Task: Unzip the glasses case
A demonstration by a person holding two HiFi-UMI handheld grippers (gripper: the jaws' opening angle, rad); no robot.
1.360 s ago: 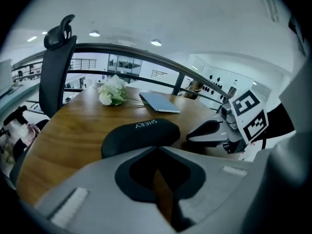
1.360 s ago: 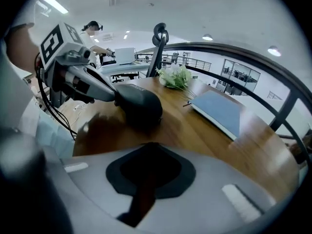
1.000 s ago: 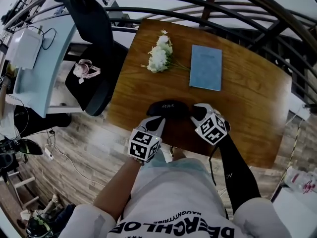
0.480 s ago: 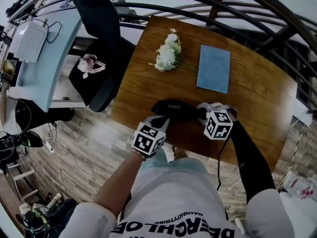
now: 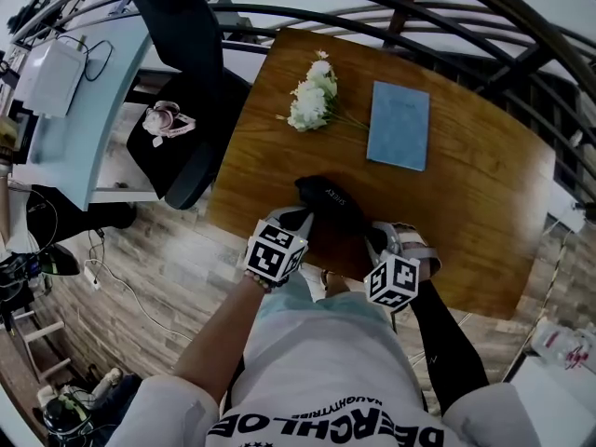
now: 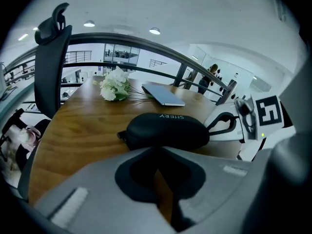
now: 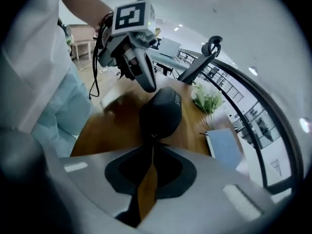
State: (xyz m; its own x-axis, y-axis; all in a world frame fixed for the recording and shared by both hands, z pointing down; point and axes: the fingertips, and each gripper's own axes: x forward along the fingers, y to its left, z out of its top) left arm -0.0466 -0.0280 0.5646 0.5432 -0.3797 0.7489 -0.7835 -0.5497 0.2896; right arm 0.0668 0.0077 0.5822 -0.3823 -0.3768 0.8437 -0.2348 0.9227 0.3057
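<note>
A black zipped glasses case (image 5: pixel 331 208) lies slantwise on the wooden table (image 5: pixel 484 212), close to the near edge. My left gripper (image 5: pixel 305 220) is shut, its tips against the case's long side (image 6: pixel 165 129); no grasp shows. My right gripper (image 5: pixel 372 240) is at the case's near end. In the right gripper view its jaws (image 7: pixel 152 144) are closed to a thin slit at the small zipper pull (image 7: pixel 152 136) on the end of the case (image 7: pixel 161 112). The left gripper (image 7: pixel 148 84) reaches the case from the left there.
White flowers (image 5: pixel 310 101) and a blue notebook (image 5: pixel 399 125) lie at the far side of the table. A black office chair (image 5: pixel 182 91) stands left of the table. A curved dark railing (image 5: pixel 447 12) runs behind it. The table's near edge is by my legs.
The case has swung from lying crosswise to slantwise, its right end drawn toward me. My right gripper moved back toward my body with it. The left gripper stayed at the case's side.
</note>
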